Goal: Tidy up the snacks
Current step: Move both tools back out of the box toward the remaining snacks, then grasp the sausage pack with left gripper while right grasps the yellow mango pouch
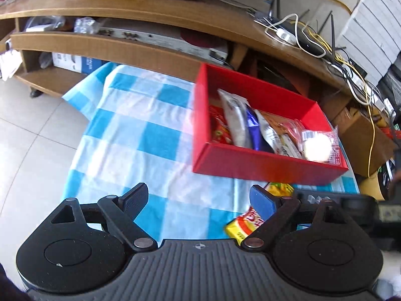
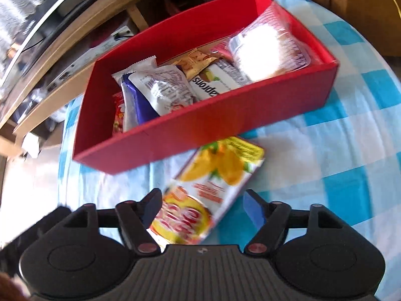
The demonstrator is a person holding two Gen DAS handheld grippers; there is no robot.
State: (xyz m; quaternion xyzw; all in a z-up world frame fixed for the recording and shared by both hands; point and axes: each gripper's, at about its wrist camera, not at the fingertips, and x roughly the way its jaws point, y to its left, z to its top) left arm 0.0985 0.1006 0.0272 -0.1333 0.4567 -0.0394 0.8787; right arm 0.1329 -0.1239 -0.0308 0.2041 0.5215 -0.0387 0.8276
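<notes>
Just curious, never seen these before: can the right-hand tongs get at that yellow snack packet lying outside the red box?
Probably yes. The right tongs stand open with the yellow snack packet lying between them on the checked cloth; nothing covers it, and the red box sits just beyond.

Red box (image 1: 263, 168) walls off bare cloth (image 1: 130, 135) leftward

Snack packets (image 2: 160, 90) lie in the box (image 2: 200, 135); a juice carton (image 2: 208, 190) lies before it.
</notes>
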